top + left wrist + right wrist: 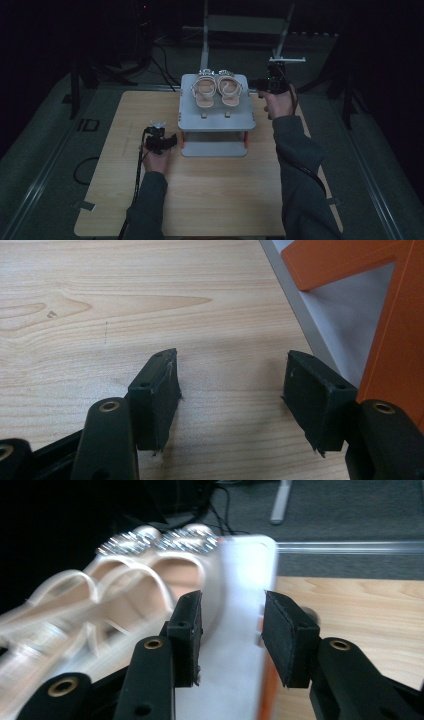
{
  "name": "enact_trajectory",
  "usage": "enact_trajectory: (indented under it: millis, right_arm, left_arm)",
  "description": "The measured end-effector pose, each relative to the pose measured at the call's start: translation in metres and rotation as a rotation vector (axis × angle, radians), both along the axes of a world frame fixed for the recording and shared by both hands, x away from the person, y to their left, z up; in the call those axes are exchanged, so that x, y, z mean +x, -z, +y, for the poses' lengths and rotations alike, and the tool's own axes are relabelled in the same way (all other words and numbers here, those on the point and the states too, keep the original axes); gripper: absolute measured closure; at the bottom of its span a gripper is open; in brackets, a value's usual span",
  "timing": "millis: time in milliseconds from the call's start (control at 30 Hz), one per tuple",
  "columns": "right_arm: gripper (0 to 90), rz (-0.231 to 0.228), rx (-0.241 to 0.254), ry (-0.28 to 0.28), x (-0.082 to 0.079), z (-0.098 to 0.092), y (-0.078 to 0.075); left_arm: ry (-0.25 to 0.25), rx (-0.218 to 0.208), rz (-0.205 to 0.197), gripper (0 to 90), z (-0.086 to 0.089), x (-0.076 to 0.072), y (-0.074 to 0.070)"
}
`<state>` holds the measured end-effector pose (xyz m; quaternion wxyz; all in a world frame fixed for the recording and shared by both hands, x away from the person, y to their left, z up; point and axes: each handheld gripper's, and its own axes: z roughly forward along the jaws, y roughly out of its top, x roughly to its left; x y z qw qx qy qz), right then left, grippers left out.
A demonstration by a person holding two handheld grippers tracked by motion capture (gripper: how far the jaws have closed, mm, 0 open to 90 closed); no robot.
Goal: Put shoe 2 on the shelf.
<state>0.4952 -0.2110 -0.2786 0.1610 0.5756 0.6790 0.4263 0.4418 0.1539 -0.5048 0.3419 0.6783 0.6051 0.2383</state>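
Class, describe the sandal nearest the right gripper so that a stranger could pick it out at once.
Find the wooden table, then the grey two-shelf rack at its far middle. Two pale pink sandals lie side by side on its top shelf; the wanted sandal is the one beside the right gripper, while its twin lies farther left.

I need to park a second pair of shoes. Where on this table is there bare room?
The wooden table is bare in front of the grey rack, between the two forearms, and along its left side beyond the left gripper. The rack top is crowded: the sandals fill its back half and the right gripper sits at its right edge.
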Motion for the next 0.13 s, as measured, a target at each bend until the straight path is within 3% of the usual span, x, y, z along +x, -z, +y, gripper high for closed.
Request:
enact_trajectory:
  millis: [133]
  right_arm:
    - [59.0, -0.013, 0.000, 0.008, -0.0080, -0.0119, 0.0127]
  left_arm:
    - [0.000, 0.001, 0.000, 39.3, -0.0001, 0.0000, 0.0000]
